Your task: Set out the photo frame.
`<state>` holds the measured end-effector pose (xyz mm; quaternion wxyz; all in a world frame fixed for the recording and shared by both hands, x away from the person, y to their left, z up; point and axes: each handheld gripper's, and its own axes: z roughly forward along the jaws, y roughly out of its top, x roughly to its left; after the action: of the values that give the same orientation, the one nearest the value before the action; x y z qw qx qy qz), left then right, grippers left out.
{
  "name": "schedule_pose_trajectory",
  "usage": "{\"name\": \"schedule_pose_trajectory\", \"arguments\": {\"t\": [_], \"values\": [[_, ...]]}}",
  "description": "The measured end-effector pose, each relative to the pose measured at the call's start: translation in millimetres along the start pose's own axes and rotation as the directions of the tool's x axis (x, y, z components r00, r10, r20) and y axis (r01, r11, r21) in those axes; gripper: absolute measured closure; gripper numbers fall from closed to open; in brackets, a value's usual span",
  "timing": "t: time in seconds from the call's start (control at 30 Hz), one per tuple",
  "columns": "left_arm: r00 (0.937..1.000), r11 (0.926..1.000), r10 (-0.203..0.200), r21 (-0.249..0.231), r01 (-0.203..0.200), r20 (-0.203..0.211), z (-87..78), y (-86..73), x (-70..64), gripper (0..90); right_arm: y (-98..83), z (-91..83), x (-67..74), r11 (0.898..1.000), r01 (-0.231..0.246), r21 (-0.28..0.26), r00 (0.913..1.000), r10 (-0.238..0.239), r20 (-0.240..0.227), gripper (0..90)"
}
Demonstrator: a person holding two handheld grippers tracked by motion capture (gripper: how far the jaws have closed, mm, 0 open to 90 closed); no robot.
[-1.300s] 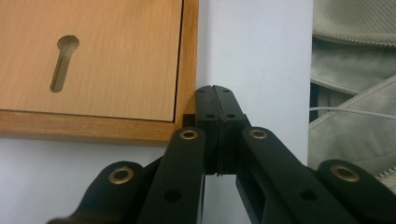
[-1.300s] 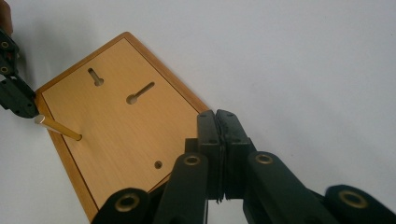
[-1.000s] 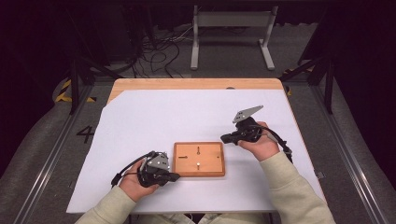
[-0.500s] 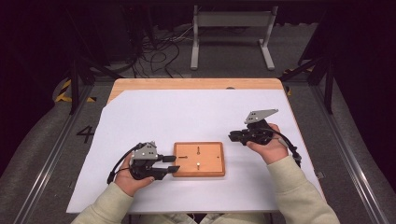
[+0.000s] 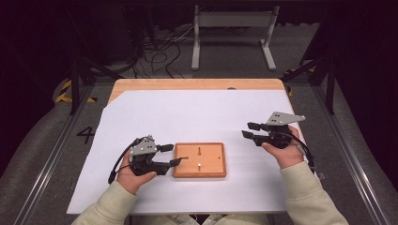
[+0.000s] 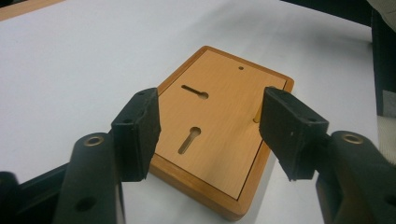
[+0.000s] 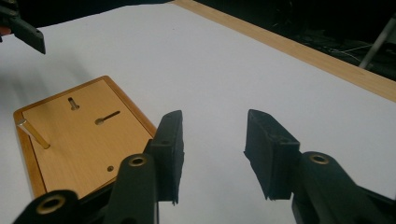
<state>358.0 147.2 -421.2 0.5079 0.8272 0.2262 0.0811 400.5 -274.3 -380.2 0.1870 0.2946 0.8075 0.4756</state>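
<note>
A wooden board (image 5: pixel 212 172) lies flat on the white sheet, with two keyhole slots, a small hole and a short upright peg (image 5: pixel 199 165). My left gripper (image 5: pixel 171 154) sits at the board's left edge and points right. Its jaws have just been opening and stand open, with nothing gripped. In the left gripper view the board (image 6: pixel 219 140) lies just beyond the left gripper (image 6: pixel 210 109). My right gripper (image 5: pixel 248 130) hovers right of the board and apart from it, pointing left. Its jaws have just been opening too and hold nothing. In the right gripper view the right gripper (image 7: pixel 215 130) faces bare sheet, with the board (image 7: pixel 79 135) and peg (image 7: pixel 32 133) at left.
The white sheet (image 5: pixel 197 112) covers most of a wooden table, whose bare edge (image 5: pixel 197 84) shows at the back. Behind the table are cables and a metal stand (image 5: pixel 232 21) on the floor. Rails run along both sides.
Both grippers went from shut to open. The right hand moved to the right, away from the board's upper right corner. The left hand stayed near the board's left edge.
</note>
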Motion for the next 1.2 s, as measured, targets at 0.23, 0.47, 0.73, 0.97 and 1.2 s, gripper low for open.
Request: {"name": "schedule_pose_trajectory", "arguments": {"t": [0.23,0.47,0.73,0.97,1.2], "values": [[0.9997,0.9999,0.013,-0.007,-0.013,0.022,9.5,5.1,-4.5,36.4,-7.9,-9.3,-4.2,0.999,-0.029,-0.013,0.9992,0.029,0.025,52.6],[0.9990,0.9998,0.018,-0.014,-0.017,0.040,20.0,7.7,-7.0,36.5,-11.5,-15.2,-6.3,0.999,-0.048,-0.022,0.9979,0.049,0.043,52.5],[0.9977,1.0000,0.009,-0.003,-0.009,0.068,31.5,9.2,-7.3,39.8,-15.9,-17.1,-7.6,0.998,-0.059,-0.018,0.9969,0.060,0.052,52.4],[0.9941,0.9994,0.021,0.026,-0.024,0.106,43.4,7.8,-9.3,38.2,-18.0,-16.9,-7.6,0.998,-0.068,-0.019,0.9964,0.069,0.049,52.5],[0.9890,0.9982,0.039,0.038,-0.045,0.142,56.0,5.9,-13.2,38.4,-18.8,-18.2,-7.0,0.997,-0.074,-0.022,0.9960,0.075,0.048,52.4]]}}
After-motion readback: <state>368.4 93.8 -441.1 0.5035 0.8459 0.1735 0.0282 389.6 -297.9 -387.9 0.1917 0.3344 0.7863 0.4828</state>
